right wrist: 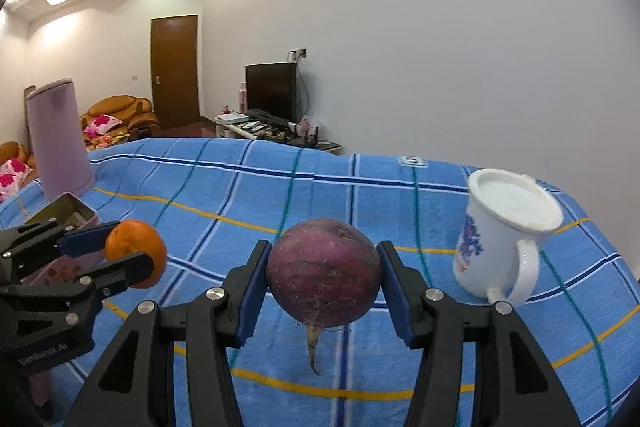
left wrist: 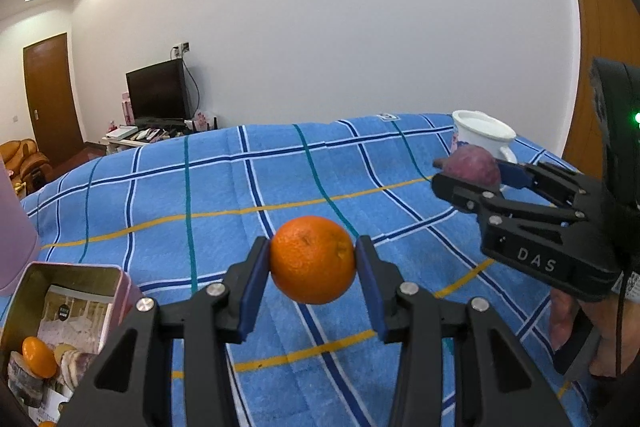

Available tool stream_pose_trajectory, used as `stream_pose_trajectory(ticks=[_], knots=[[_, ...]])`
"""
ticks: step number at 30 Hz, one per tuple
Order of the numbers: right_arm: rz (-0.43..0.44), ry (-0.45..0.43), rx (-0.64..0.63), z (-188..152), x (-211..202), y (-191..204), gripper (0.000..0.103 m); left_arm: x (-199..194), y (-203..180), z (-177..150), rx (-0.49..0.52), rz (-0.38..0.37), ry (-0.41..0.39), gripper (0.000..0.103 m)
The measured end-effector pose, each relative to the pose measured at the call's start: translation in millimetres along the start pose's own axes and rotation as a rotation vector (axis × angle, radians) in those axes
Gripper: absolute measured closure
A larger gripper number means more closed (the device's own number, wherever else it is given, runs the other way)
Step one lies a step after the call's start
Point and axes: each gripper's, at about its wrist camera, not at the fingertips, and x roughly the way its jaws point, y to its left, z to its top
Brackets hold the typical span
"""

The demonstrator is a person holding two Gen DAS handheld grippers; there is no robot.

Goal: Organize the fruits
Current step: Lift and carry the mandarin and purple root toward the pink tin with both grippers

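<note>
Two claws grip: left claw [left wrist: 313, 261] dimpled orange [left wrist: 313, 259], right claw [right wrist: 323, 277] purple radish [right wrist: 323, 271].

Round orange [left wrist: 313, 259], peel dimpled, pinched between blue-padded fingers [left wrist: 253, 291], lifted clear of the blue checked bed [left wrist: 224, 195]. Purple radish-like root [right wrist: 323, 273], thin tail hanging down, likewise gripped aloft. Small orange [left wrist: 38, 357] lying inside open tin [left wrist: 72, 273] near the bed's left edge.

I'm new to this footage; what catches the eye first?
An orange clamped in the left gripper and a purple root vegetable in the right gripper, both held above a blue plaid cloth. A white mug stands at right.
</note>
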Motion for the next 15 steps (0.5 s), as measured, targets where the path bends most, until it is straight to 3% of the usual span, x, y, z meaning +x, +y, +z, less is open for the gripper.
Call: stream_pose_trajectory(ticks=[15], knots=[[0.123, -0.003, -0.008, 7.3, -11.8, 45.5, 0.049, -44.0, 24.1, -15.4, -0.02, 0.02, -0.008, 0.058]])
